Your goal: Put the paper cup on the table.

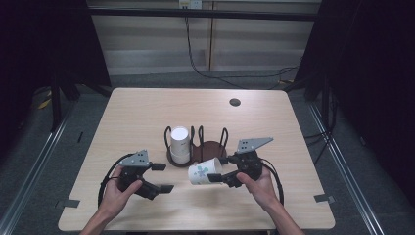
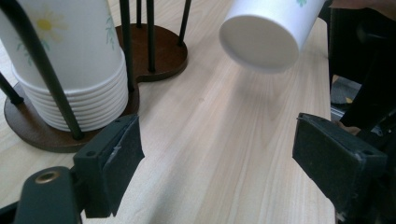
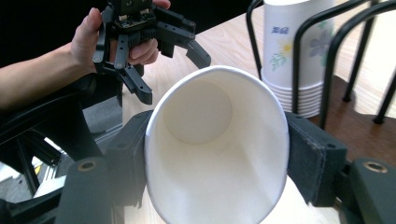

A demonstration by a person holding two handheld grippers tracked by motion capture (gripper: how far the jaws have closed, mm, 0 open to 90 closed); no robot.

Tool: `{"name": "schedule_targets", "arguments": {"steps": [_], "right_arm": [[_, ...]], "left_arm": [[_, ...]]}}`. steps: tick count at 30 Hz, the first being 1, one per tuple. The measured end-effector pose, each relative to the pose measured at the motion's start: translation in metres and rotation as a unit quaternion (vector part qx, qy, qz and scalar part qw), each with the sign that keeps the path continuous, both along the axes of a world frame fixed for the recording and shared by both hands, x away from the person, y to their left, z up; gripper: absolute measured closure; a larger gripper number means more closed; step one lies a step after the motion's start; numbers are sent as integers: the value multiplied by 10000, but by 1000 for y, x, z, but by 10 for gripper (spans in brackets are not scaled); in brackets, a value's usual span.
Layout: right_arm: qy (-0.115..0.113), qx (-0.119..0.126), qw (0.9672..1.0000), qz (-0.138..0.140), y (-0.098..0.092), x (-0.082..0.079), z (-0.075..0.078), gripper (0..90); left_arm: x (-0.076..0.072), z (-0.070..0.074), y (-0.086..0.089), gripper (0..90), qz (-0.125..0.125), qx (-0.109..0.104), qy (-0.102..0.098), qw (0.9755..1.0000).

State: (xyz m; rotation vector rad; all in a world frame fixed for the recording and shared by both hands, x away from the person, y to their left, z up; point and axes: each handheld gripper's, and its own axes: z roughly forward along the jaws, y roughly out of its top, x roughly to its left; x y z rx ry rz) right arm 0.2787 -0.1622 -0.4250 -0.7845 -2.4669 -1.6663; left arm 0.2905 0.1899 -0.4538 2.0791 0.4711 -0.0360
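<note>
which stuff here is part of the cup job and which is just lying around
Part of the job:
- paper cup, squeezed on its side in the right gripper
- stack of cups, upside down in the wire cup holder
- left gripper, jaws open on nothing

Just lying about:
- round black cap at the table's far side
- black cables on the floor behind the table
</note>
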Motion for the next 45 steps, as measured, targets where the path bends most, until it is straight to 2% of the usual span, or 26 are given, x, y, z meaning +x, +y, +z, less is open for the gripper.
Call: {"name": "schedule_targets", "arguments": {"steps": [4, 12, 18, 26, 36, 39, 45], "right_arm": [[28, -78, 9998, -152, -7, -1, 3, 305], [91, -265, 9993, -267, -22, -3, 8, 305], [114, -398, 9985, -370, -33, -4, 12, 305], [220, -469, 9976, -467, -44, -4, 12, 305], [305, -783, 9941, -686, -60, 1, 15, 304], [343, -796, 9931, -795, -65, 2, 18, 304], [349, -1031, 9902, -879, -72, 8, 21, 303]], "left_arm": [[-1, -1, 0, 160, -44, 57, 16, 10000], [0, 0, 3, 160, 1, -1, -3, 10000], [0, -1, 5, 160, -7, 52, -18, 10000], [0, -1, 5, 160, 11, 70, -19, 10000], [1, -2, 6, 160, 15, 114, -36, 9999], [1, -2, 6, 160, 25, 120, -35, 9999], [1, -2, 7, 160, 37, 123, -32, 9999]]}}
